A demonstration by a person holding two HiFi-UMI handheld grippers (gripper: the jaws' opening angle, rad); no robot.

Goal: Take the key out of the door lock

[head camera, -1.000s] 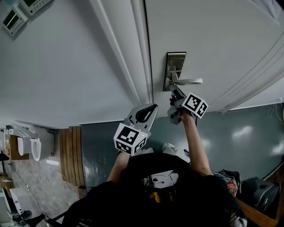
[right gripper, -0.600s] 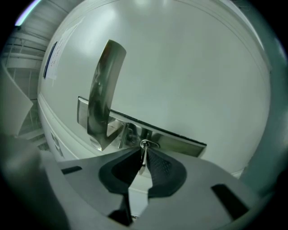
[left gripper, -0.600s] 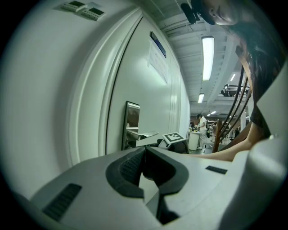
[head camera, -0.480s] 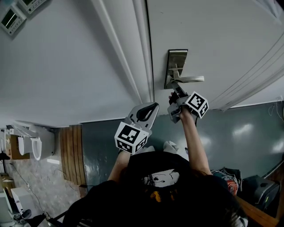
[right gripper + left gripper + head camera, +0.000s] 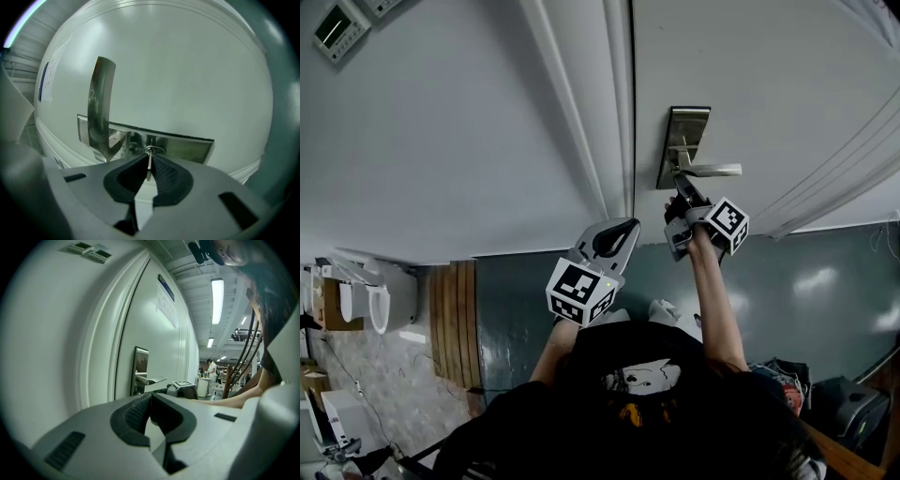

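Checked in on the feed at this point. The right gripper (image 5: pixel 685 194) was up against the lock plate (image 5: pixel 682 141) on the white door (image 5: pixel 750 75), just under the lever handle (image 5: pixel 712 171). In the right gripper view the key (image 5: pixel 149 169) showed edge-on as a thin metal strip, standing right between the two dark pads (image 5: pixel 165 174). The jaws had just been closing, leaving only a narrow slit, and they looked pinched onto the key from both sides. The far end of the key ran up to a small metal ring at the plate (image 5: pixel 183 147). I honestly couldn't tell from that angle whether the blade was fully seated in the keyhole or not, because the jaw tips covered that bit. That camera's picture was rolled, so the handle (image 5: pixel 101 103) stood upright in it, off to the left.

The left gripper (image 5: pixel 623 230) was doing nothing. It sat down and to the left of the lock, close to the door frame (image 5: pixel 614 112) and apart from the other gripper. Its own view showed the jaws together, with nothing between them.
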